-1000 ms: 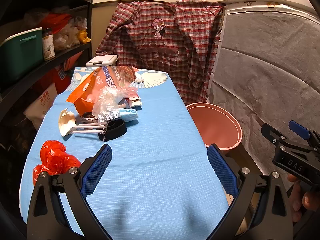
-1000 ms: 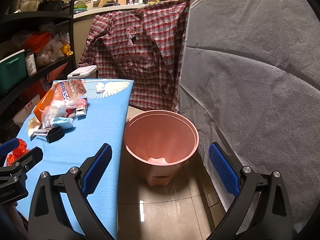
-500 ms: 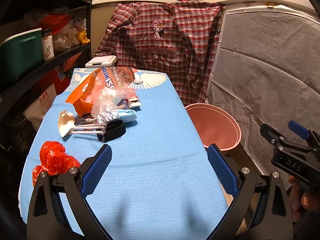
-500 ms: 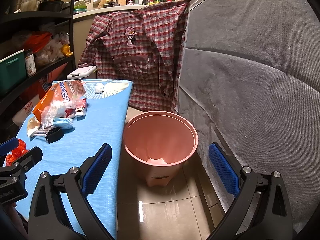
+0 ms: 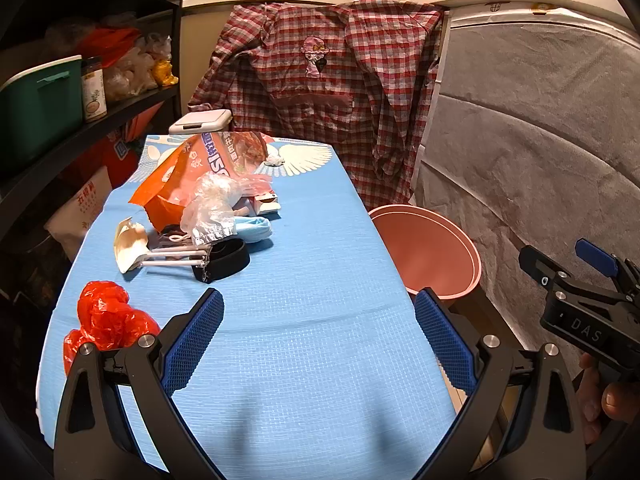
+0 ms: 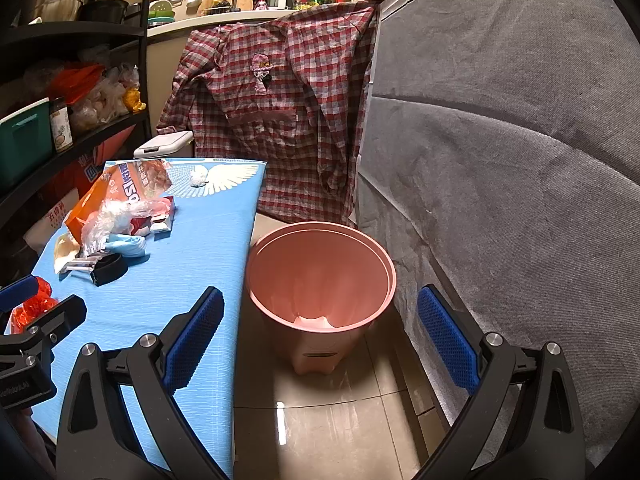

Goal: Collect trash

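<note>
Both tools, left tool (image 5: pixel 318 336) and right tool (image 6: pixel 320 336), gape empty; the crinkly red plastic bag (image 5: pixel 105 318) by the counter (image 5: pixel 304 320) edge could slide off when nudged.

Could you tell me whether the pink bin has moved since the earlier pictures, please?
No. The pink bin sits in the same spot beside the blue table, below the plaid shirt.

Light: warm and dim indoors, brightest in the kitchen far ahead of both grippers.
Shadows: soft dark patches on the blue cloth (image 5: pixel 304 360) just under the left gripper (image 5: pixel 318 340).
Glare: pale reflection on the floor tiles (image 6: pixel 320 416) below the right gripper (image 6: pixel 320 340).
Distortion: strong fisheye bending, black corners.
Focus: mostly sharp.
</note>
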Demonstrator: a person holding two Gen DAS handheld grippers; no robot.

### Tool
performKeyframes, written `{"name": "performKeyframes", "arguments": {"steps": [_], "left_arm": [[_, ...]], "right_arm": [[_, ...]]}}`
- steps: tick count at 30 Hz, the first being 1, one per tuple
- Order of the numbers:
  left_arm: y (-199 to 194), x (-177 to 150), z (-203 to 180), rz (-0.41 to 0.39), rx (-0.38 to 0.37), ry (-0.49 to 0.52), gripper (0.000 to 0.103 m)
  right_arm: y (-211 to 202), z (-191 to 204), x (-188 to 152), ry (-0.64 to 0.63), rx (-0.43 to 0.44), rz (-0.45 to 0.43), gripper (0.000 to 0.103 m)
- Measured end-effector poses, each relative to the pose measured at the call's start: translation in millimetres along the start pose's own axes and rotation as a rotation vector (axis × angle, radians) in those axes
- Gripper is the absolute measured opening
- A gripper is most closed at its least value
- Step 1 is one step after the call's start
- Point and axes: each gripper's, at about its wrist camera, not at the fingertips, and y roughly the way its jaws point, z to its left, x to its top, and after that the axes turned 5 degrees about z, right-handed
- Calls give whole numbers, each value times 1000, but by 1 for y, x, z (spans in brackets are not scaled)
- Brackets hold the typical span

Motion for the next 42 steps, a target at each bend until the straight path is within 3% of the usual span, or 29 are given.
{"name": "performKeyframes", "arguments": {"steps": [8, 14, 23, 27, 38, 42], "left_arm": [[1, 0, 0, -4, 2, 3, 93], [0, 0, 12, -6, 9, -22, 90], [-1, 4, 52, -7, 101, -91, 84], [2, 6, 74, -1, 181, -130, 83], [13, 10, 126, 29, 319, -225, 83], [17, 10, 140, 30, 367, -246, 80]], "right_arm": [[1, -3, 3, 0, -7, -13, 94], [3, 5, 6, -8, 26, -26, 83], [7, 45, 12, -57, 120, -24, 71], [9, 62, 17, -43, 219, -21, 58], [26, 123, 68, -80, 470, -22, 56], [51, 158, 83, -86, 560, 26, 47]]}}
